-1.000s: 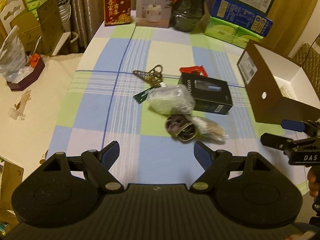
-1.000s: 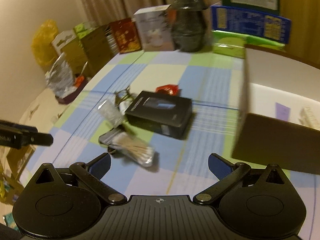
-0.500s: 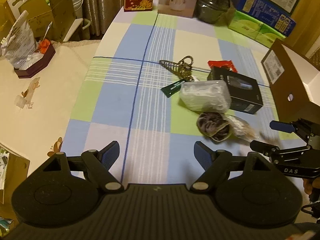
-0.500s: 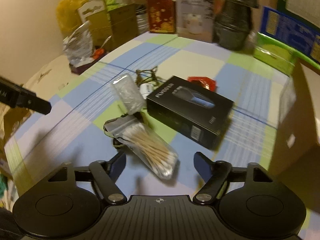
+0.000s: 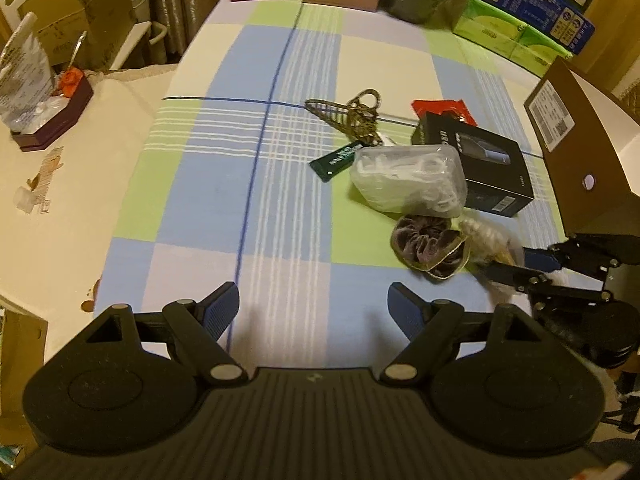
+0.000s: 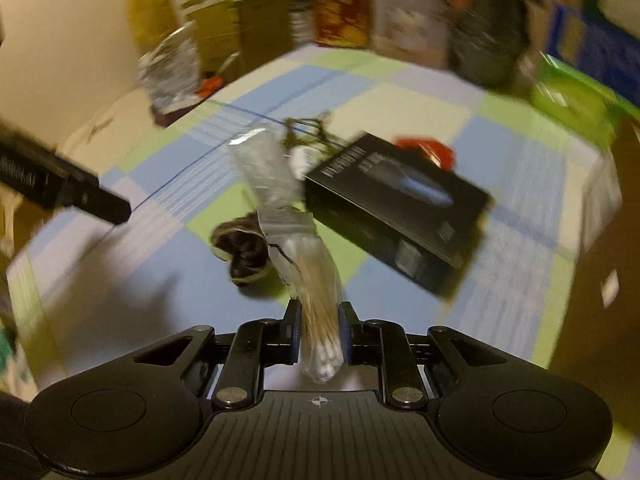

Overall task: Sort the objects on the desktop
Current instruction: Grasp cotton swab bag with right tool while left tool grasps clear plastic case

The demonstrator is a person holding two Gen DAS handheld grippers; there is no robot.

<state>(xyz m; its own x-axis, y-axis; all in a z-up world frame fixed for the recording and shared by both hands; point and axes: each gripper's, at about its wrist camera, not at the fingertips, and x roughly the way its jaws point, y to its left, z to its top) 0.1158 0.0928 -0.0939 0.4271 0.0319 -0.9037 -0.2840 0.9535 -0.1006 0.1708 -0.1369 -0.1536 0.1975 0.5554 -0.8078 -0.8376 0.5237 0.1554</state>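
The right gripper (image 6: 319, 326) has just been closing, and its fingers (image 6: 292, 326) are now clamped on a clear bag of cotton swabs (image 6: 318, 280). The white tips of the swabs stick out toward the camera between the two pads, and the rest of the bag reaches away from the gripper over the counter (image 6: 160, 280), which has a checked cloth in blue, green and white. The right wrist picture is blurred, so I cannot tell if the far end of the bag touches the cloth.

Just beside the bag, on its left in this view, lies a dark purple scrunchie (image 6: 240, 248). On the right of the bag is a black box (image 6: 396, 204), and behind that box is a small red packet (image 6: 428, 150).

The left gripper (image 5: 314, 310) hangs over the near part of the cloth. Its blue-padded fingers (image 5: 222, 308) are wide apart and nothing is between them.

In the left wrist view a clear plastic container with white things inside (image 5: 410, 184) rests against the black box. A brass-coloured ornament (image 5: 352, 114) and a small dark green sachet (image 5: 338, 158) lie beyond it on the left. A brown cardboard box (image 5: 576, 160) stands open at the right edge of the counter. Cartons and a dark jar are lined up along the far edge.
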